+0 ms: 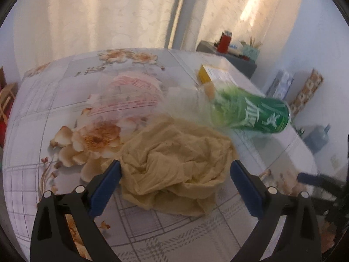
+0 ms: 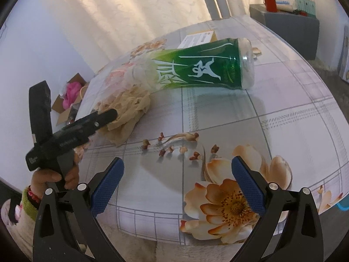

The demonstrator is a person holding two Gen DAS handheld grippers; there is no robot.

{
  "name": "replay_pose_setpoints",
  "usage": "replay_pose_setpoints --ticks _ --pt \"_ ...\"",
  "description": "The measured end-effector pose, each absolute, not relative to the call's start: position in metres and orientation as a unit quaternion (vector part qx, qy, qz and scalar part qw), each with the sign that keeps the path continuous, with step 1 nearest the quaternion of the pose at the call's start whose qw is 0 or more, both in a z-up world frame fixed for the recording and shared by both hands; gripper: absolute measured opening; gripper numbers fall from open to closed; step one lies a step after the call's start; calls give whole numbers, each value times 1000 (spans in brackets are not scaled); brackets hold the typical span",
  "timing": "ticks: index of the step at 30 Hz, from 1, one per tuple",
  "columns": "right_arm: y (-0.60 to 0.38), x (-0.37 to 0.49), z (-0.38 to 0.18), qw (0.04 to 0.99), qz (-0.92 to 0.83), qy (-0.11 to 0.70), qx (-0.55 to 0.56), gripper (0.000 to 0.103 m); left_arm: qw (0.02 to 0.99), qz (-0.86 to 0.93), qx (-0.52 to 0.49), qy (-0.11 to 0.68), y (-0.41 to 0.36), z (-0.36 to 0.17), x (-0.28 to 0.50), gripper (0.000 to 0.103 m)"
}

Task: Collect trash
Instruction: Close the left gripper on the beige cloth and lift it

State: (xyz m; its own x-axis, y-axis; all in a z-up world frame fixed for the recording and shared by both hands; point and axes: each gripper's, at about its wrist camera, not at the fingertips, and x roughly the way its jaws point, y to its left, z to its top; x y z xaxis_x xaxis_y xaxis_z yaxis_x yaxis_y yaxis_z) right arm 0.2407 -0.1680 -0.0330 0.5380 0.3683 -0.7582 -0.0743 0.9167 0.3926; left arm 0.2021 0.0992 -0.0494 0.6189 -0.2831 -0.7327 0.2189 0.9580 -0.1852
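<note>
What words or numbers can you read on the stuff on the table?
None can be read for sure.
Green bottle: big white stylised characters and a leaping figure; I can't make them out as words.
Clear plastic bag: red print, too blurred.
Yellow box: white label with tiny print, too small.
Handle of the left gripper: small white lettering, too blurred.
Crumpled beige tissue: no writing.

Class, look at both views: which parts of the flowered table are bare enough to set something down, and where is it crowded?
Bare: the stretch of table between the green bottle and the open right tongs, and the far corner beyond the clear bag. Crowded: the middle, where the crumpled tan cloth, between the open left tongs, meets bag, bottle and yellow box.
</note>
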Motion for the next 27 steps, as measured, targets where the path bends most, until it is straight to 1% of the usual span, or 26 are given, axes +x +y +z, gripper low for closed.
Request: replay_pose_setpoints --ticks 7,9,10,11,12,14,15,17,18,20,21,22,23,24,27 --pt "-179 238 -37 862 123 461 171 95 892 -111 0 439 85 -64 210 97" --pt "-184 236 -38 862 119 461 177 95 893 -103 7 439 83 -65 208 94" --pt "-187 235 -38 861 118 461 180 95 893 -100 12 438 82 -64 209 91" --pt "-189 235 -38 861 116 460 183 95 894 -99 17 437 80 -64 209 84" --pt "-191 233 -38 861 115 460 185 95 894 -98 22 436 79 -64 209 82" --pt "-195 230 -39 861 113 458 188 95 895 -97 30 435 77 -64 207 72" --pt "-197 228 -38 862 112 457 189 95 895 -97 33 434 76 -63 207 69" --pt "-200 226 -37 862 110 456 191 95 896 -100 39 431 74 -62 206 56" --pt "-203 224 -37 863 109 455 192 95 896 -102 40 430 73 -61 206 53" --pt "-205 223 -37 863 107 454 194 95 897 -103 40 429 72 -60 204 35" --pt "-206 222 -38 863 106 453 195 95 896 -105 39 429 72 -60 203 31" --pt "-208 220 -38 864 105 452 195 95 896 -106 36 430 71 -59 203 25" --pt "-208 219 -38 864 105 452 196 95 896 -107 35 430 71 -59 202 20" --pt "-209 219 -37 865 104 451 196 95 896 -108 33 430 72 -59 200 18" --pt "-213 217 -36 866 103 449 196 95 895 -108 22 432 75 -57 194 15"
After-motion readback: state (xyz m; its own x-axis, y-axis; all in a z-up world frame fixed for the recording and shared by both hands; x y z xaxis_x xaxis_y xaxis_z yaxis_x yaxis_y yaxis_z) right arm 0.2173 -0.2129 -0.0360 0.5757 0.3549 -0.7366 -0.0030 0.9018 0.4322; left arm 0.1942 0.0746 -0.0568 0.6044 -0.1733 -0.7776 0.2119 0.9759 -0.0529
